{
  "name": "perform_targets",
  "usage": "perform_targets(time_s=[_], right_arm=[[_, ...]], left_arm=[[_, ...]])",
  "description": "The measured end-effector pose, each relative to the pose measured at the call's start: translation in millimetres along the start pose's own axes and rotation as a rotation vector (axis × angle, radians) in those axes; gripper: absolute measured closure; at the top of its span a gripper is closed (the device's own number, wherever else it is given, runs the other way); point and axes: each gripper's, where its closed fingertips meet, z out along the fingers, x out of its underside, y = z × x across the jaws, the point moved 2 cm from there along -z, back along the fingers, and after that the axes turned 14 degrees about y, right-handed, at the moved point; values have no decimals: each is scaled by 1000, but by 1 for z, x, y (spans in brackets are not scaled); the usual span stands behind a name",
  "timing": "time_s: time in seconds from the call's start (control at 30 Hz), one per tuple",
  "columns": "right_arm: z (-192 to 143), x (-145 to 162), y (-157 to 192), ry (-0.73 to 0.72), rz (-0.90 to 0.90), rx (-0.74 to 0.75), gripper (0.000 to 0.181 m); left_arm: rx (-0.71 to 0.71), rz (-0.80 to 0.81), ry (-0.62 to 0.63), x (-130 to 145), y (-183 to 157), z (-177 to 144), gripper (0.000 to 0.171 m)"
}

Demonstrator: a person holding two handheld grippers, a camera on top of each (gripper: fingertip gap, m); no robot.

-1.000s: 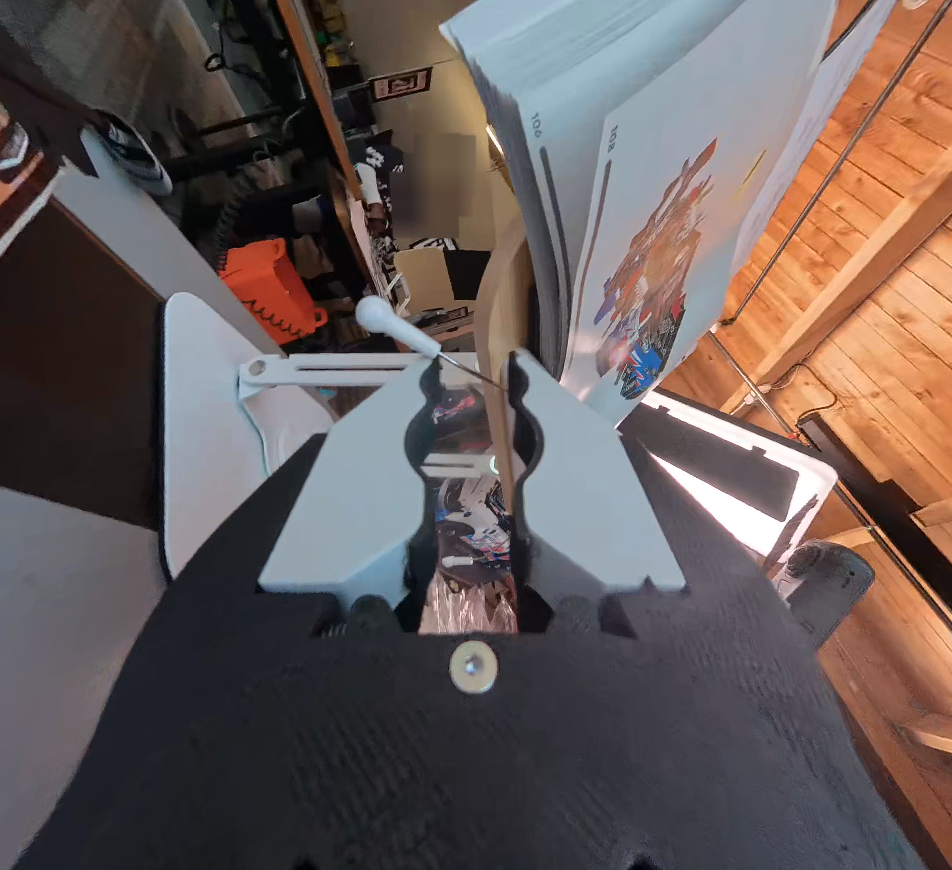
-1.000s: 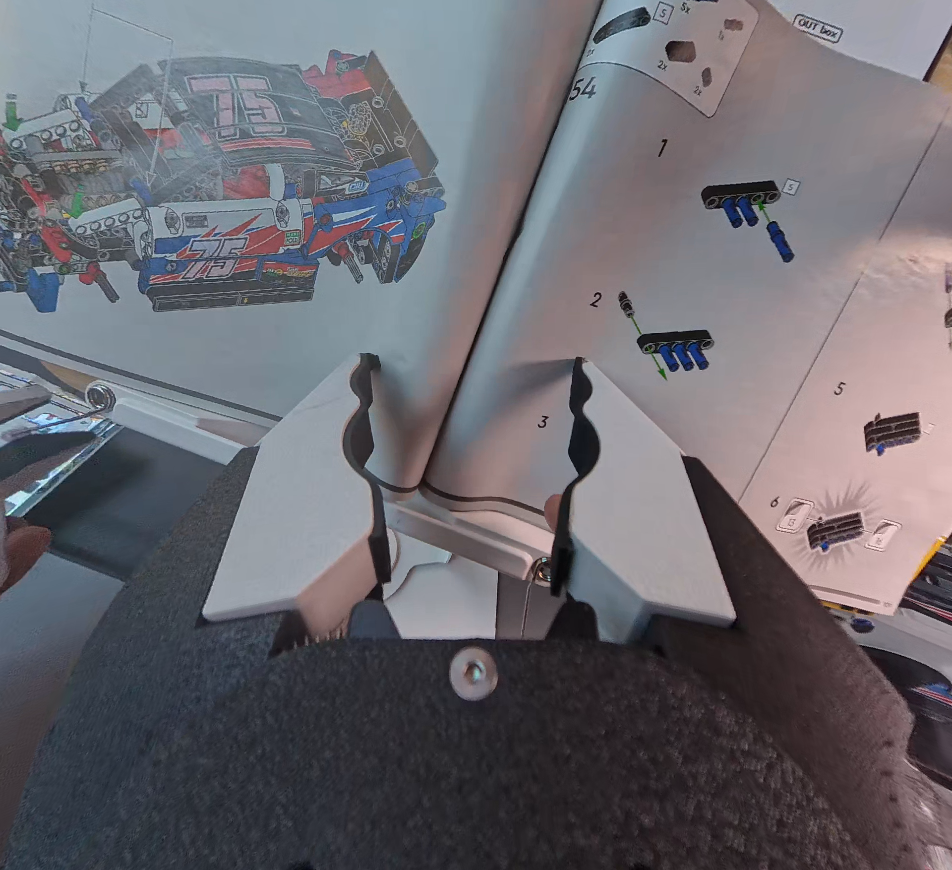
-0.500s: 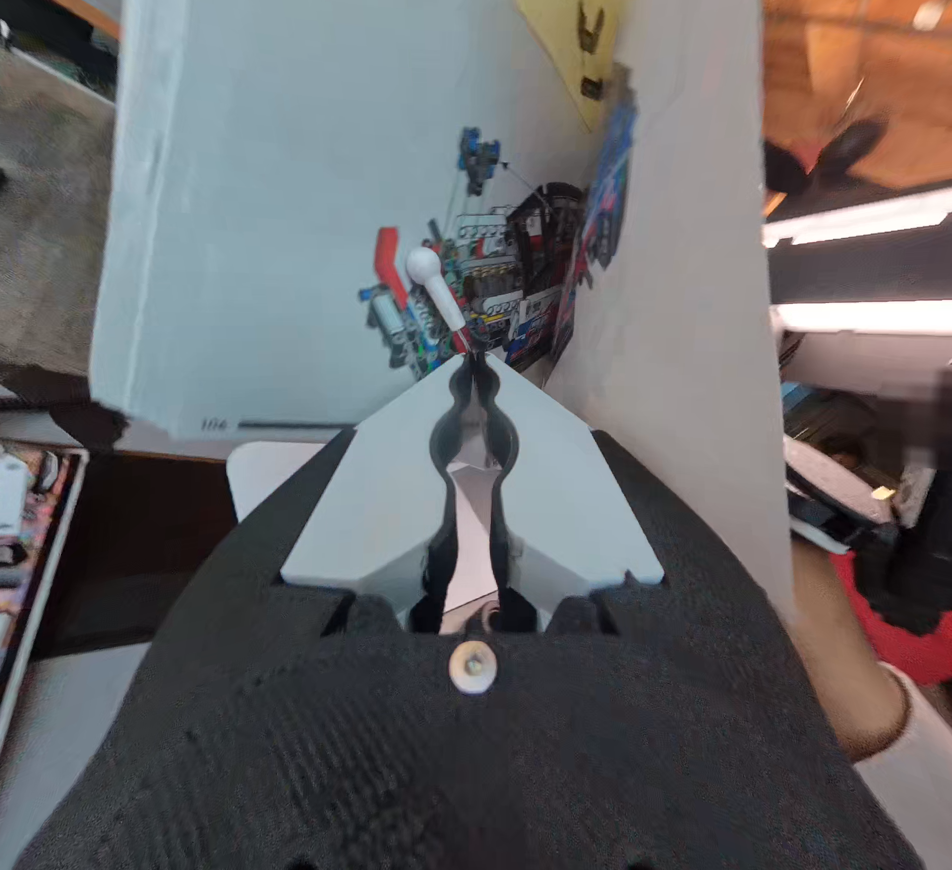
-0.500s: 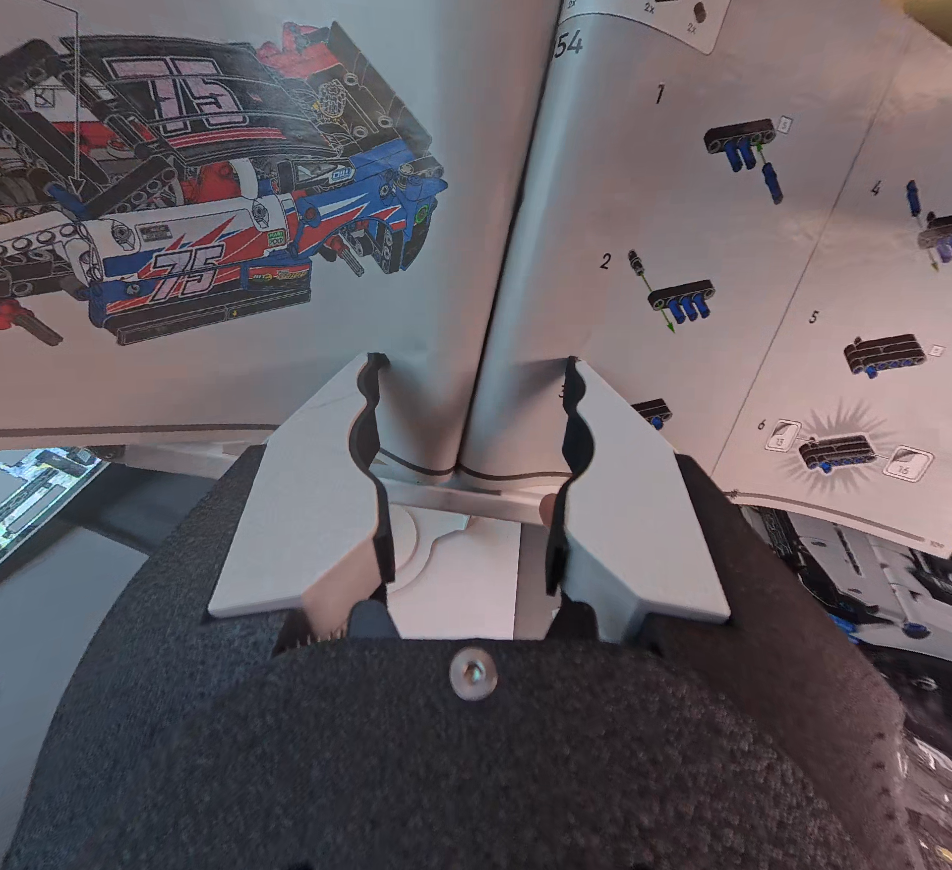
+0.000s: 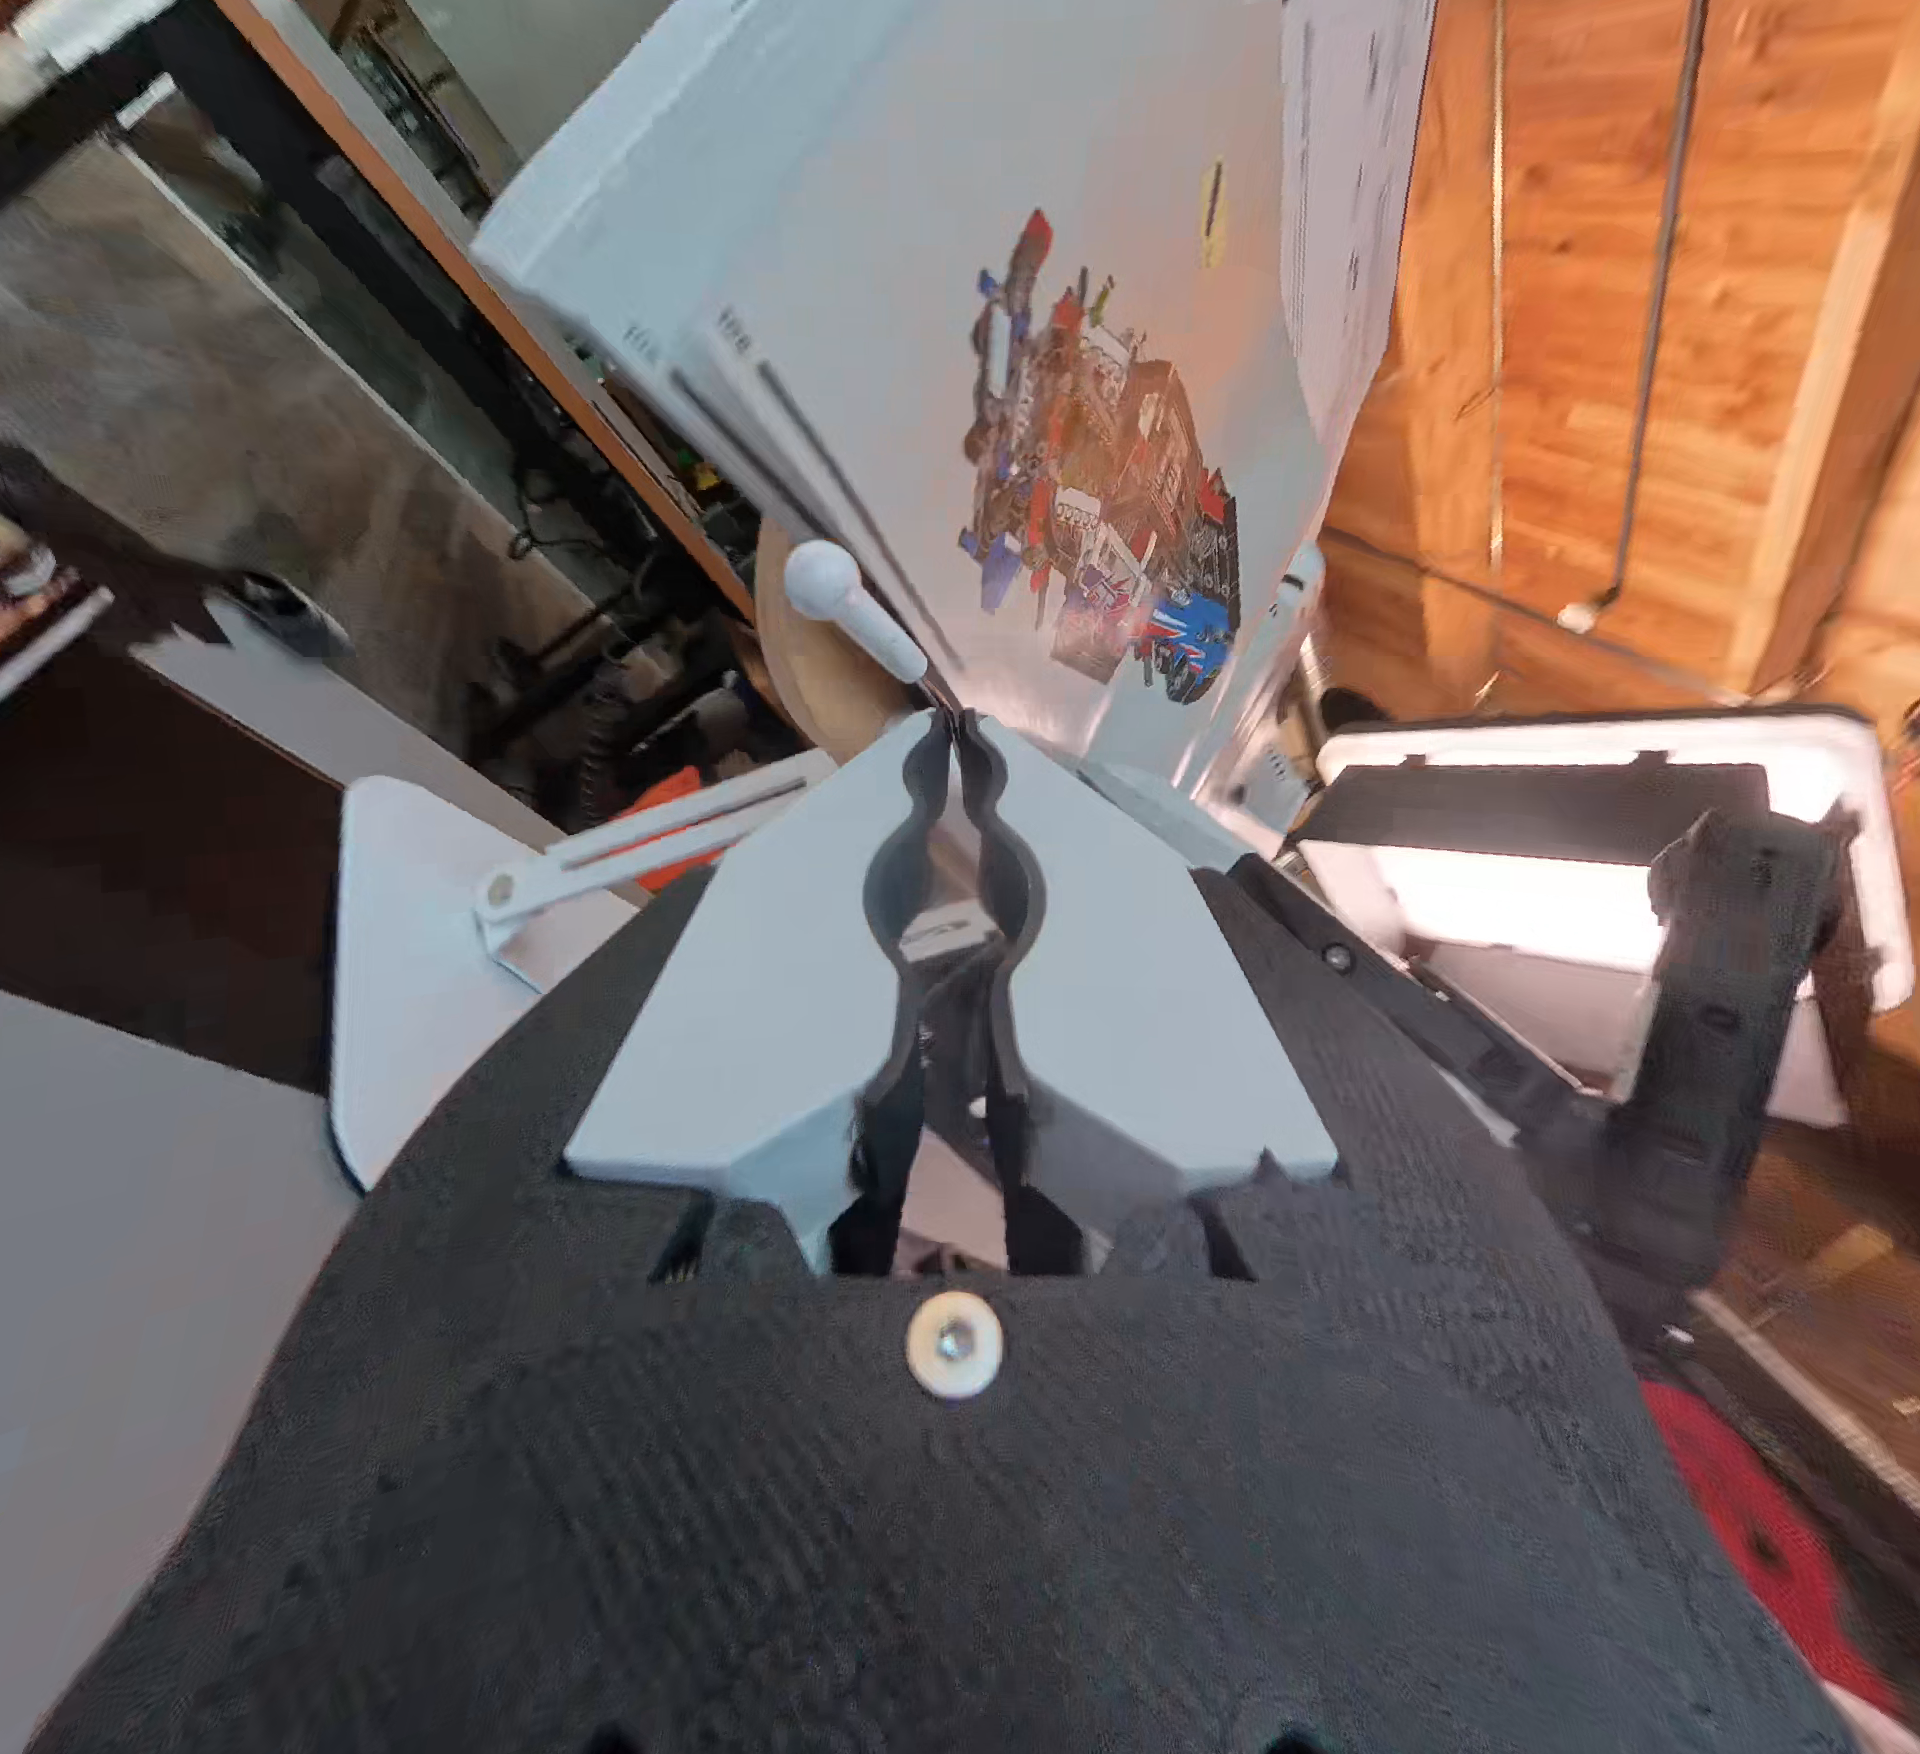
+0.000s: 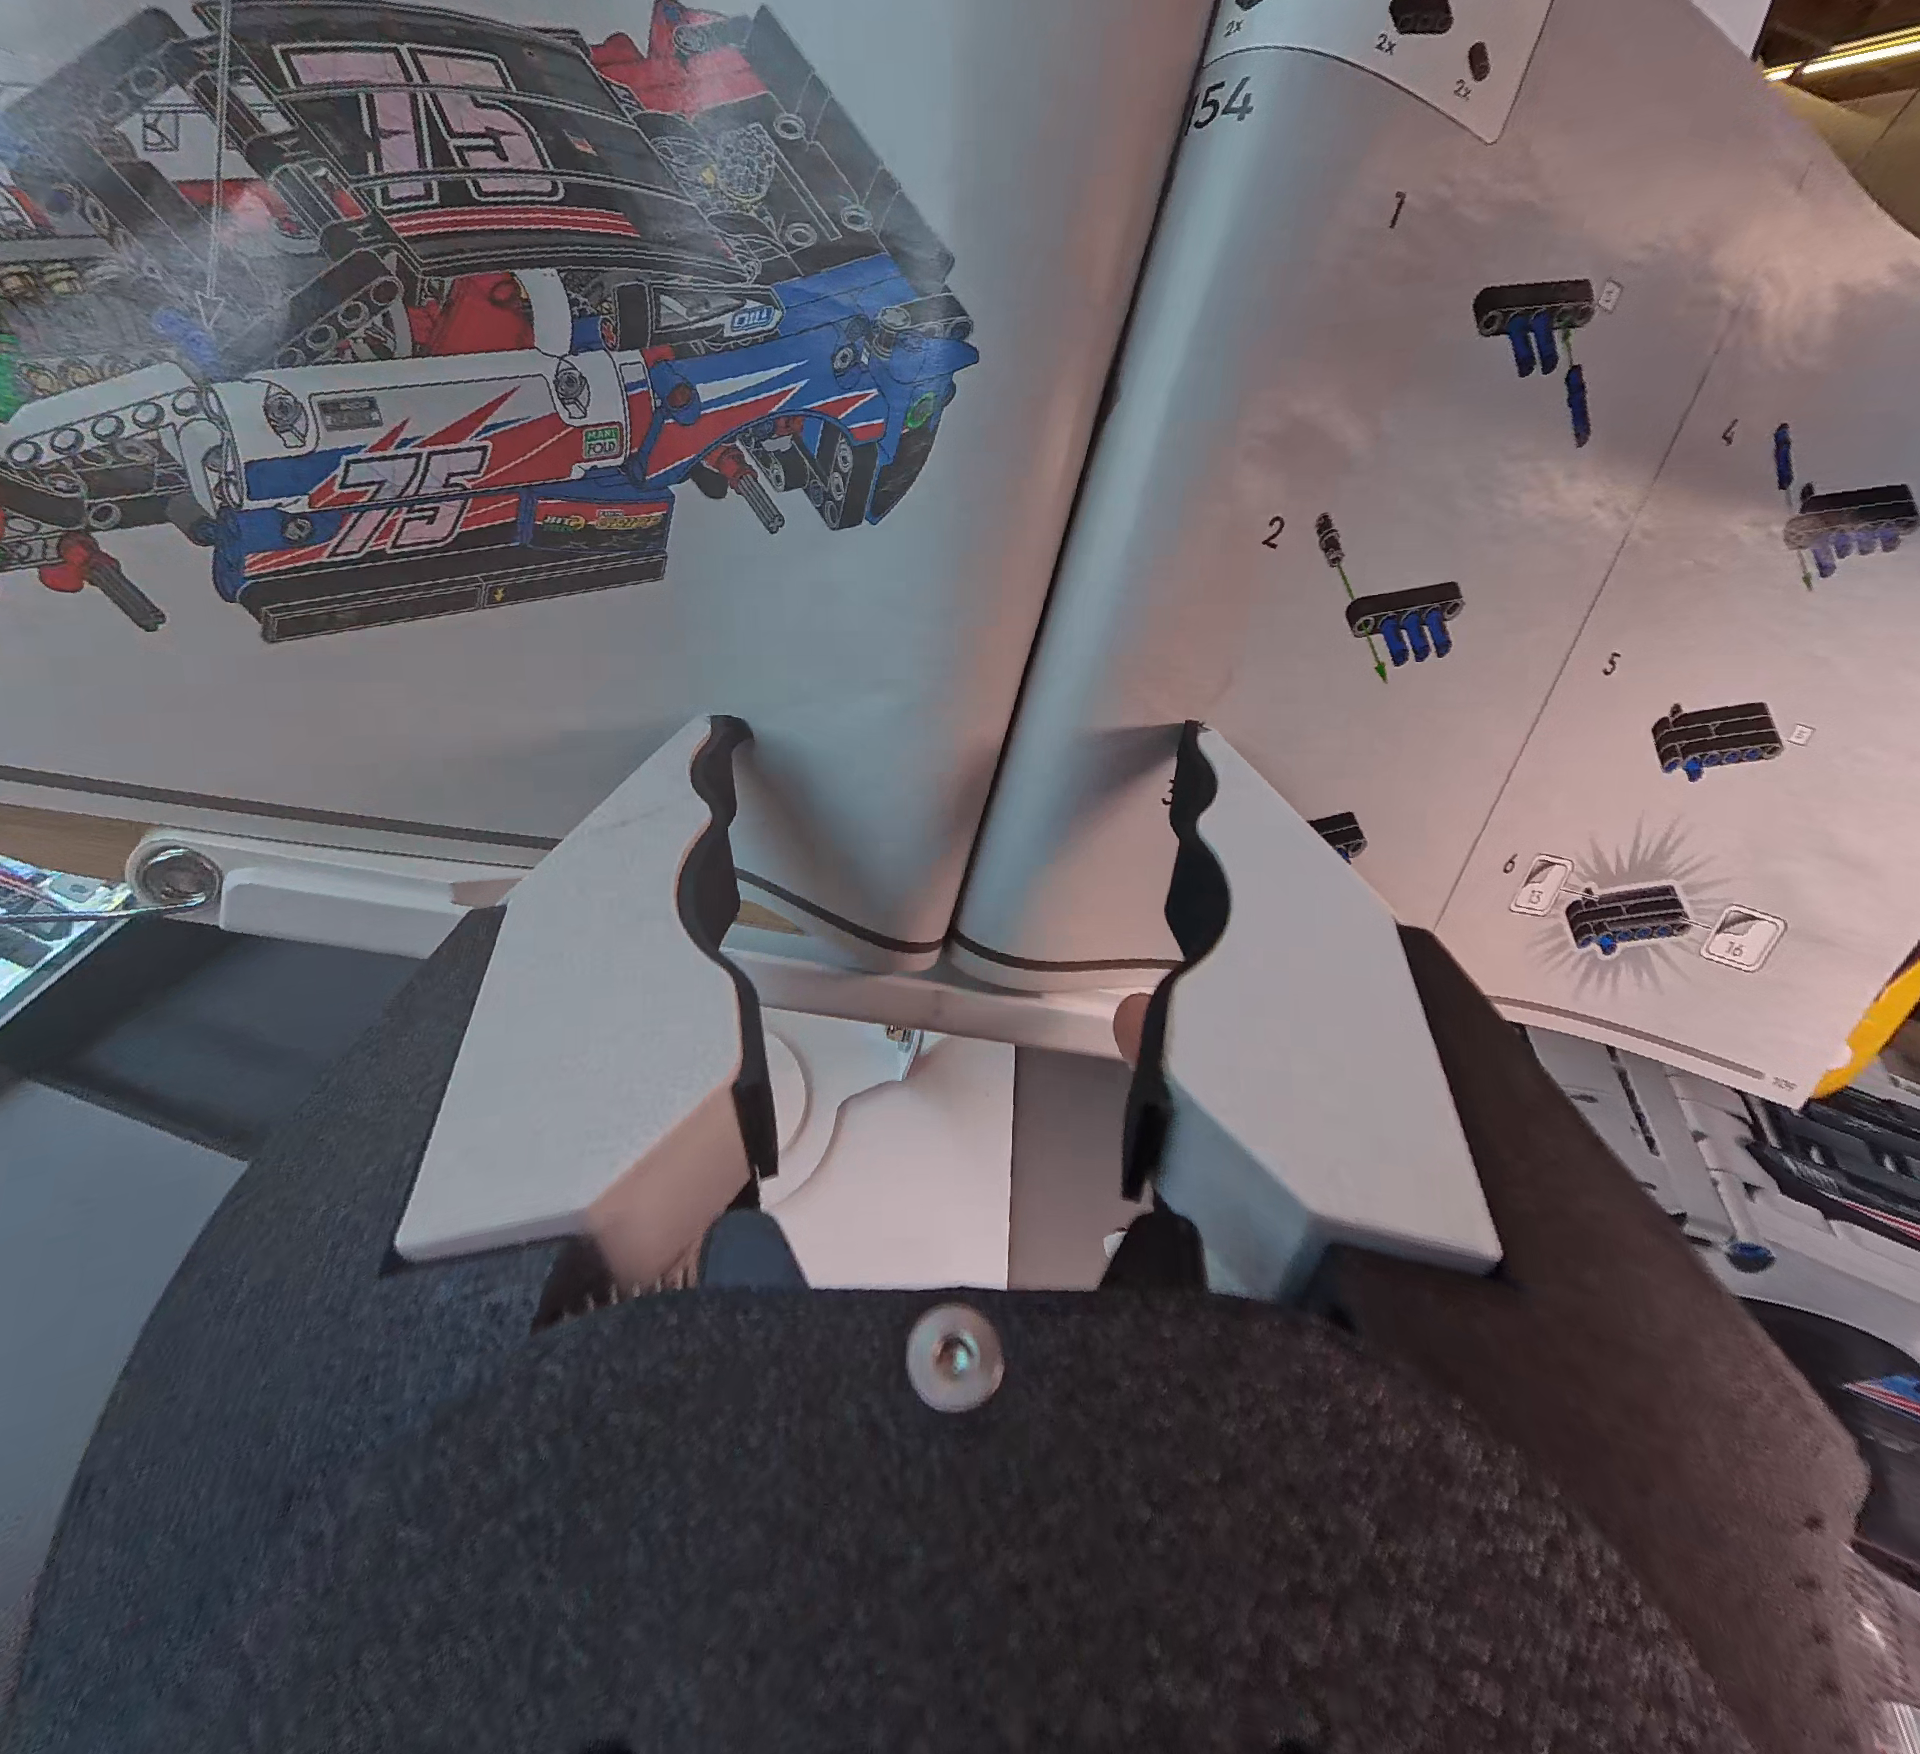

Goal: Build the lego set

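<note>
While the manual gets consulted, no bricks are in play: reference step, not assembly.

Instruction booklet (image 6: 1039,354) stands open on a white holder (image 6: 343,883), filling upper half of right wrist view: car drawing at left page, numbered sub-steps w/ black beams + blue pins at right page. Right gripper (image 6: 951,738) is released, jaws wide apart, aimed at the spine's lower end, grasping nothing. Left gripper (image 5: 954,717) is clenched on a thin tool w/ white ball-end handle (image 5: 847,603), tip near the page edges, centre of left wrist view. Judgement: next move needs the page read, then the listed parts fetched; left must mind that the tool doesn't snag paper. Lit white tray (image 5: 1600,883) at right, dark stand (image 5: 1725,1029) in front of it. Lego build barely visible, lower right of right wrist view (image 6: 1808,1174); booklet blocks most of the bench.
</note>
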Motion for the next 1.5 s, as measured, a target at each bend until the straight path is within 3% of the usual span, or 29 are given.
perform_targets(time_s=[0.1, 0.2, 0.27, 0.37, 0.43, 0.6, 0.8, 1.0, 1.1, 1.17, 1.27, 1.33, 1.4, 1.5], right_arm=[[0, 1, 0, -10, -2, 0, 100], [0, 2, 1, -18, 5, -8, 103], [-1, 2, 1, -20, 4, -4, 104], [-2, 2, 1, -27, 5, -15, 104], [-2, 4, 0, -22, -9, -22, 103], [-3, 8, -1, -22, -83, -73, 100], [-18, 17, -14, -40, -130, -146, 107], [-37, 29, -40, -96, -134, -237, 119], [-42, 35, -48, -113, -149, -265, 120], [-45, 40, -52, -111, -165, -275, 122], [-44, 51, -60, -113, -193, -263, 123], [-42, 56, -67, -122, -220, -243, 126], [-42, 57, -68, -141, -255, -269, 132], [-33, 62, -80, -82, -246, -243, 131]], left_arm=[[-114, 310, 113, -12, -16, 12, 171], [-252, 742, 279, -12, -36, 36, 171], [-301, 1016, 432, -2, -46, 55, 171], [-248, 1342, 723, 32, -45, 75, 171], [-252, 1505, 788, 36, -41, 79, 171], [-155, 1545, 890, 39, -40, 77, 171], [-150, 1696, 987, 40, -37, 79, 171], [-214, 1765, 959, 30, -25, 79, 171], [-269, 1645, 975, 25, -23, 78, 169], [-278, 1505, 984, 23, -28, 75, 157], [-173, 1384, 846, 25, -70, 75, 156], [-125, 1385, 804, 38, -95, 80, 161], [-79, 1393, 843, 63, -107, 91, 161], [-130, 1478, 878, 92, -105, 121, 171]])
